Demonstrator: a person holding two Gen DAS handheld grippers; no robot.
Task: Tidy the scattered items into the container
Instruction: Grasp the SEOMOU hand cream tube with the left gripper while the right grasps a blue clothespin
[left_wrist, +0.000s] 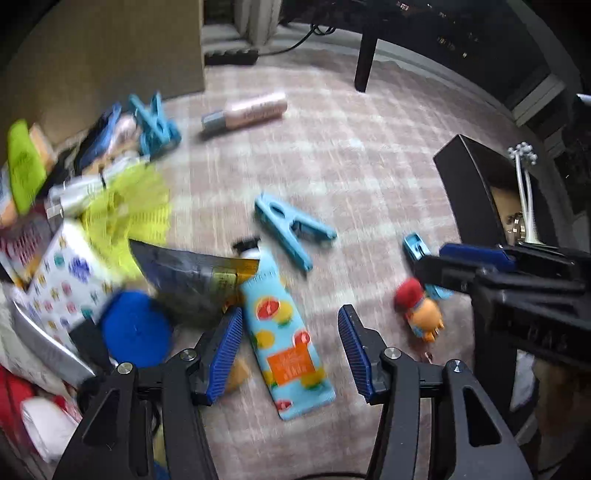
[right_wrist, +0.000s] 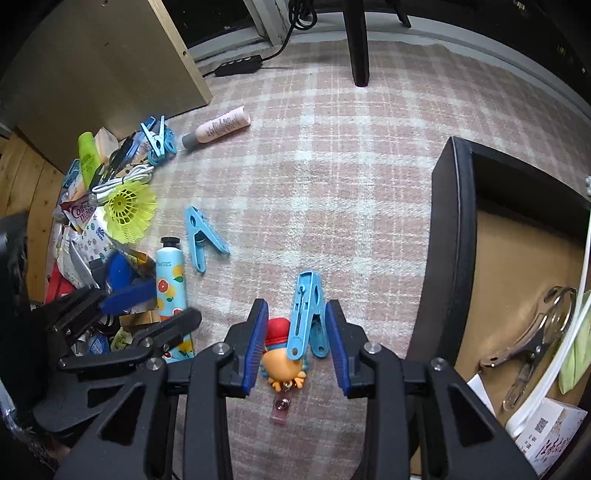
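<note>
Covering the floor is a pink-and-white checked woven rug (right_wrist: 332, 166), and the room's edges show along the top of both views: a pale wooden cabinet panel (right_wrist: 110, 62) at upper left, a dark furniture leg (right_wrist: 358, 48) at top centre, and a black power strip (right_wrist: 238, 64) with its cable by the skirting.

The black open-topped container with a brown cardboard floor (right_wrist: 454, 236) fills the right side of the right wrist view; a shiny metal clip (right_wrist: 532, 332) and a white printed carton (right_wrist: 550, 435) lie inside it.

At lower centre of that view the right gripper (right_wrist: 297, 343) points steeply down with its blue ribbed pads part-way apart. A light blue plastic clothes peg (right_wrist: 306, 314) and an orange toy figure with a red cap (right_wrist: 282, 350) lie between them; whether the pads touch either cannot be told.

The left gripper (left_wrist: 290, 354) stands wide open at lower centre of its own view, holding nothing, over a light blue tube printed with citrus slices (left_wrist: 284, 332). A second blue peg (right_wrist: 201, 236), a pink bottle with a grey cap (right_wrist: 218, 127) and a yellow plastic shuttlecock (right_wrist: 129, 210) lie scattered further up, beside a heap of packets at the left edge.
</note>
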